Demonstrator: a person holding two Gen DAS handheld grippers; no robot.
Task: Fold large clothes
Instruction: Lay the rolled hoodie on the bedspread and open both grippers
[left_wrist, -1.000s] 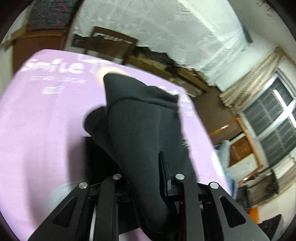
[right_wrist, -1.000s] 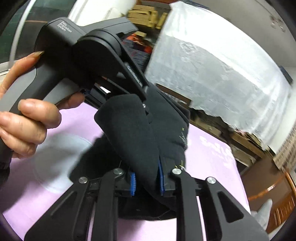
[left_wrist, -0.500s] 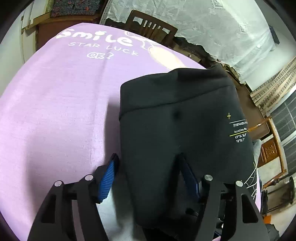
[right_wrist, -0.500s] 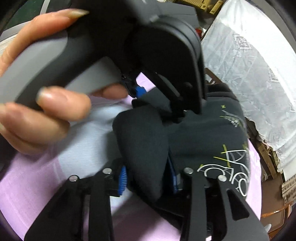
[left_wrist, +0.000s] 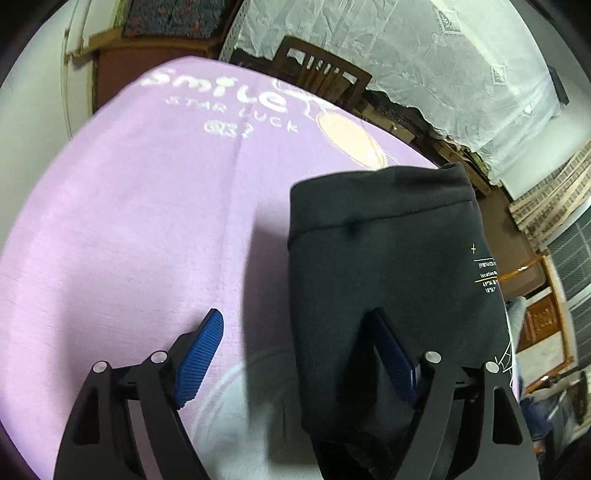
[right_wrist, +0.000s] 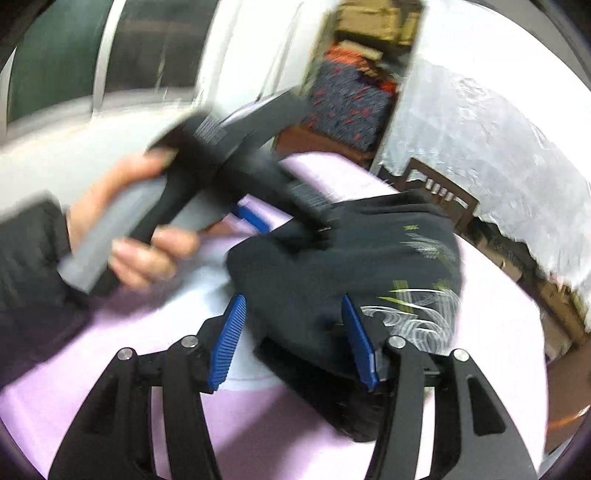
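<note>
Your left tongs (left_wrist: 295, 350) and right tongs (right_wrist: 299, 336) both stand spread wide, gripping nothing. The folded black garment (left_wrist: 384, 258) lies on the lilac cloth (left_wrist: 147, 221) over the tabletop, its edge between each pair of blue pads (left_wrist: 201, 350). It looks like soft, thick, limp knit that will sag, so pinch the layered folded edge. A second ago both tongs were clamped on it, lifted; the right view is blurred, so contact there is unclear.

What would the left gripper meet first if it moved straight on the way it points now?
Most likely the black garment: the left gripper has its jaws open, and the folded cloth already fills the right part of the gap. Beyond it lies the purple cloth. Depth is unclear.
</note>
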